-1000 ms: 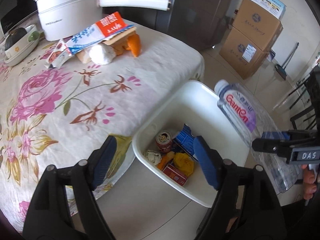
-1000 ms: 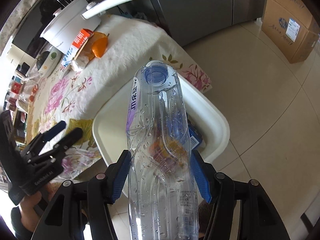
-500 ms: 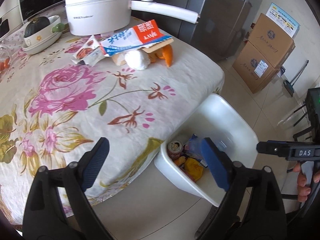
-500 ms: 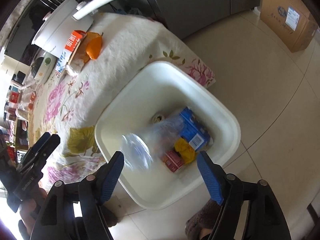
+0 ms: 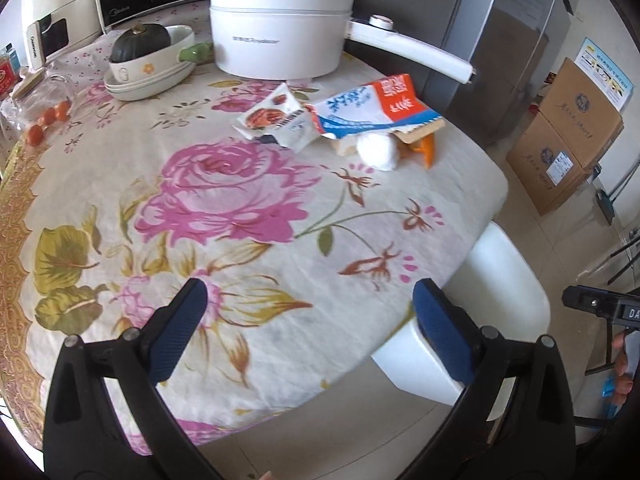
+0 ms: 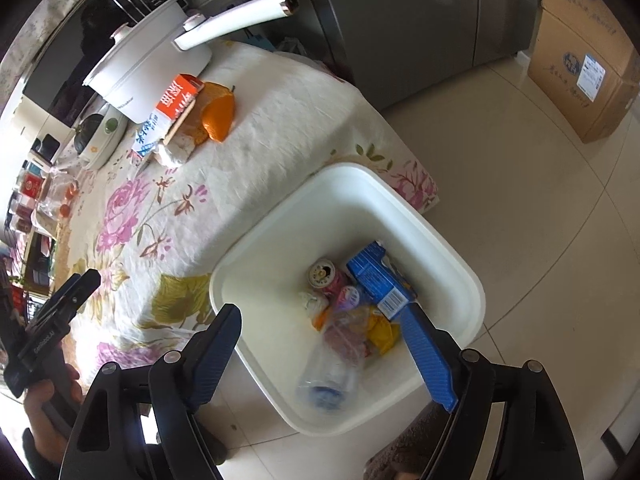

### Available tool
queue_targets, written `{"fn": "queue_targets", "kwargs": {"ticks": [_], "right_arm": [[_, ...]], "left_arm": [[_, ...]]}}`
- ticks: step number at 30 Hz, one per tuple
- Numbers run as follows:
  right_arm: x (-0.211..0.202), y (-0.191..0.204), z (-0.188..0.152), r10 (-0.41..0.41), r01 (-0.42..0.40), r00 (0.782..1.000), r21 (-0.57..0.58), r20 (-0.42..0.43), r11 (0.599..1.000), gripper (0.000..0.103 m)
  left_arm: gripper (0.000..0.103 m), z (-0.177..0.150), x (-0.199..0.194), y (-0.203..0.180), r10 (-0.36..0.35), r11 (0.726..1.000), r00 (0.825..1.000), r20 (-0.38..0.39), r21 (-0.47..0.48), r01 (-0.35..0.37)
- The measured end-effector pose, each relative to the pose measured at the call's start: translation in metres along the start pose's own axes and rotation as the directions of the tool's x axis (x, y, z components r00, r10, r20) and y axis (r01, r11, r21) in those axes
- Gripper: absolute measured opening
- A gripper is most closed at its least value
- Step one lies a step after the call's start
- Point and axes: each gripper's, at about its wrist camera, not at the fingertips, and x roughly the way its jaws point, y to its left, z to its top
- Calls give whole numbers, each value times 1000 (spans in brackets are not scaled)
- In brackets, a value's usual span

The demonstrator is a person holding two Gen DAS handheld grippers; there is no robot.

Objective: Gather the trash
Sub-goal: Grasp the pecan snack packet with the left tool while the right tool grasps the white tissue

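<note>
Both your left tongs (image 5: 306, 326) and right tongs (image 6: 326, 350) gape empty; reaching for the wrappers (image 5: 276, 120) risks bumping the pot handle (image 5: 408, 50).

The table (image 5: 248, 200) is viewed low and near by the left wrist; the bin (image 6: 452, 248) is overlooked from above by the right. Both are shared by the 2 views.

Bin (image 5: 508, 272) interior hidden behind table edge, bottle (image 6: 332, 368) blurred, right claw (image 5: 600, 308) cut off at frame edge
</note>
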Motion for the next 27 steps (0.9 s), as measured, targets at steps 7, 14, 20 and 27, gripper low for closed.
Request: {"fn": "queue_targets", "kwargs": {"ticks": [7, 14, 20, 27], "right_arm": [[7, 26, 30, -15, 17, 999, -46, 41, 999, 84], [20, 56, 72, -13, 26, 994, -121, 110, 992, 84], [39, 69, 101, -37, 64, 988, -178, 152, 982, 84], [57, 72, 119, -2, 36, 986, -197, 166, 980, 84]], "left_arm": [[102, 24, 25, 36, 51, 998, 999, 1, -24, -51], [102, 54, 47, 34, 90, 988, 994, 68, 123, -98], [102, 80, 75, 28, 46, 976, 995, 89, 210, -64], [72, 105, 113, 9, -40, 953, 997, 67, 304, 18]]}}
